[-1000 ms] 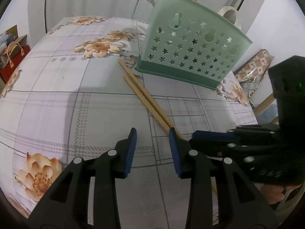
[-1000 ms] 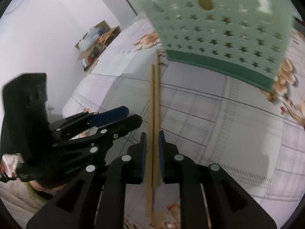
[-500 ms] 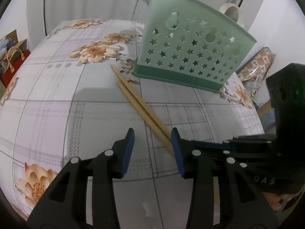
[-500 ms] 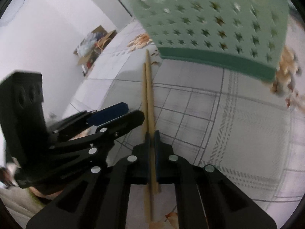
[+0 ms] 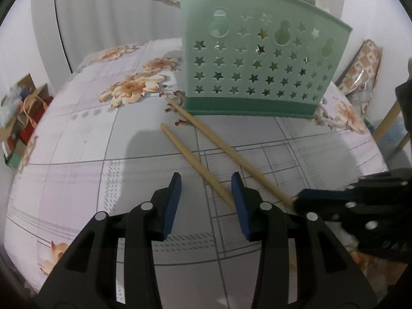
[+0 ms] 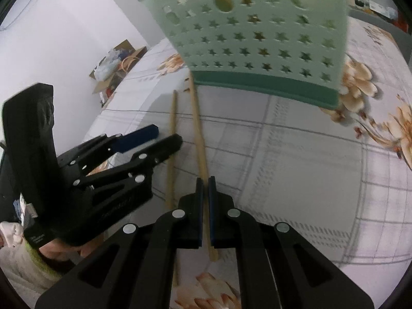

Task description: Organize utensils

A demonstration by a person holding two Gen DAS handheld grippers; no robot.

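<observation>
So my right gripper [image 6: 205,188] jaws pinch one chopstick [image 6: 197,118] for the caddy [image 6: 257,38] at 12 o'clock; left gripper [image 5: 206,188] jaws spread around the other [image 5: 190,154].

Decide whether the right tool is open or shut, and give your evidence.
Shut. In the right wrist view the right tool has its blue pads closed on one chopstick, leaving only that thin stick between them.

- A tablecloth [image 5: 77,139] of pale checks with peach flowers covers the table.
- A plain white wall [image 6: 51,31] rises beyond it.
- A pale curtain [image 5: 108,15] hangs in folds behind the table.
- A cardboard box [image 6: 113,64] stuffed with bags sits on the floor by the wall.
- A wooden chair leg [image 5: 386,123] shows past the table's edge.
</observation>
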